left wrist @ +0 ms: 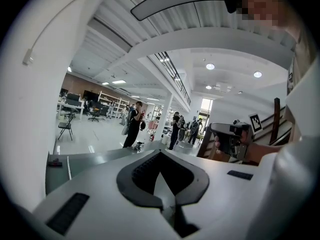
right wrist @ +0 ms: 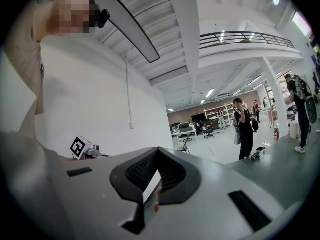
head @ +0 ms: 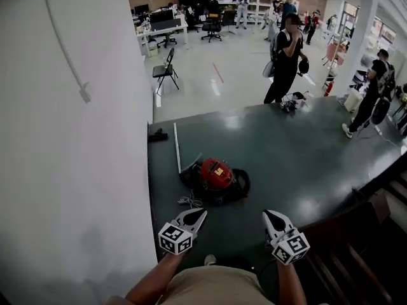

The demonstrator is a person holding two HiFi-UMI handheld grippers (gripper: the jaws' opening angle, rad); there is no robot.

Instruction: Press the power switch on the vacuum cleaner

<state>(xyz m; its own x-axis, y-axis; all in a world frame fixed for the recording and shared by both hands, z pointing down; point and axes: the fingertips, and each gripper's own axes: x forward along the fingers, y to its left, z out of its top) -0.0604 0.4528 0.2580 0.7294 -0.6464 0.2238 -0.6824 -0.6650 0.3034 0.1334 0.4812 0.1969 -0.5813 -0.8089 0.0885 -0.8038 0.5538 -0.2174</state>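
- A red-domed vacuum cleaner with a black body [head: 216, 176] sits on the dark green platform floor [head: 305, 151], about in the middle from left to right and nearer the near edge than the far one.
- A thin white wand [head: 177, 146] lies on the floor from the vacuum's left side toward the far edge. A loose white cord [head: 189, 201] is bunched at its near left corner.
- The red top carries a small yellow patch. The power switch itself is too small to make out.
- The left gripper [head: 202, 213] [left wrist: 160, 153] is held above the near edge, just near and left of the vacuum and clear of it. Its black jaws meet at the tips with nothing between them.
- The right gripper [head: 267, 214] [right wrist: 158, 150] is held level with it, to the near right of the vacuum and apart from it. Its jaws are also closed and empty.
- A plain white wall [head: 76, 138] runs along the platform's left side, and a small black object [head: 158, 135] lies on the floor beside it, far left.
- A person dressed in black [head: 284, 62] stands on the pale hall floor just past the far edge.
- A black folding chair [head: 165, 69] stands further off to the left.
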